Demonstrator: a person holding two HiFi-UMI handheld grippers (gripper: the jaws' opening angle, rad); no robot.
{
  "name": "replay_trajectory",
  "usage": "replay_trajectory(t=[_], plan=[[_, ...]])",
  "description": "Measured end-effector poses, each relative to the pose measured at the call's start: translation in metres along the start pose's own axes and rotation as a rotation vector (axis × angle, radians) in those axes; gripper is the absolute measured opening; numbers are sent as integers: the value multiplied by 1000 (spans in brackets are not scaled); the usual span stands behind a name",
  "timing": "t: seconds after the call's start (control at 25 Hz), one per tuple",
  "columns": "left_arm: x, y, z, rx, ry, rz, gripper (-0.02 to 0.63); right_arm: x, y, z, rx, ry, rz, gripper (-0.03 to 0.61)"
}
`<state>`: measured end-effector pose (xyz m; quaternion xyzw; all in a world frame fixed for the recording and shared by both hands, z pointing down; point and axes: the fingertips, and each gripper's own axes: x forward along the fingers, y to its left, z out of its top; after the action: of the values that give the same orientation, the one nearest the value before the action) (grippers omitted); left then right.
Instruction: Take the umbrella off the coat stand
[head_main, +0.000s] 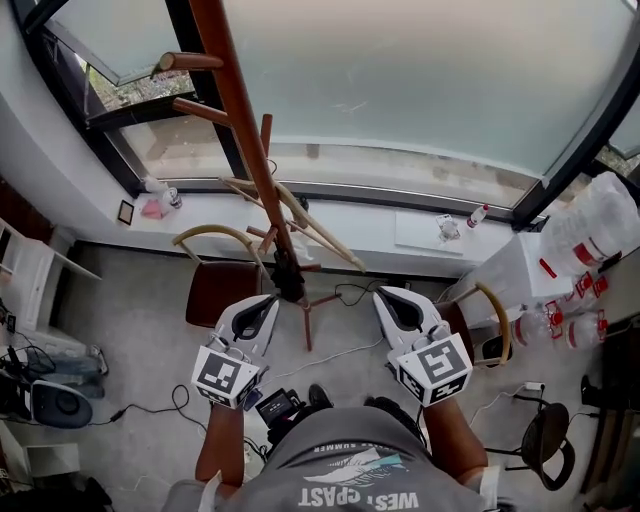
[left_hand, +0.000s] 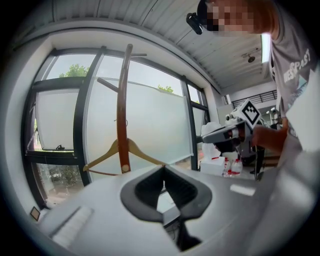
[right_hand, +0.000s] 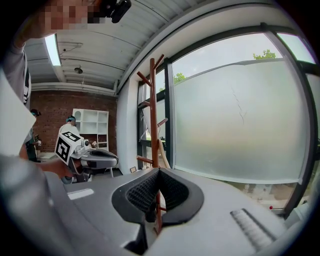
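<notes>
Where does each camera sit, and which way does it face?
Head view: on the head, steeply down at the stand; shows both forearms, left hand-held gripper, right hand-held gripper.
Left gripper view: on the left one, facing stand and window; right one shows.
Right gripper view: on the right one, facing stand; left one shows.
All three share the stand.

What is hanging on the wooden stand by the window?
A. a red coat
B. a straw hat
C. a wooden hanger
C: the left gripper view shows a wooden hanger hooked on the stand, its two arms spreading to either side of the pole.
</notes>
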<state>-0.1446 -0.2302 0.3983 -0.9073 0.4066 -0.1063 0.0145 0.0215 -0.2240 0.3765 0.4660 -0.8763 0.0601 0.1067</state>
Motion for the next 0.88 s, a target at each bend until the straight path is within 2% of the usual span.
replay_trajectory(t=[0.36, 0.88], plan=[[7, 33, -12, -31, -6, 29, 3, 34, 4, 7, -23, 13, 18, 2], [23, 57, -27, -71, 27, 127, 3, 75, 4, 15, -45, 7, 136, 2]])
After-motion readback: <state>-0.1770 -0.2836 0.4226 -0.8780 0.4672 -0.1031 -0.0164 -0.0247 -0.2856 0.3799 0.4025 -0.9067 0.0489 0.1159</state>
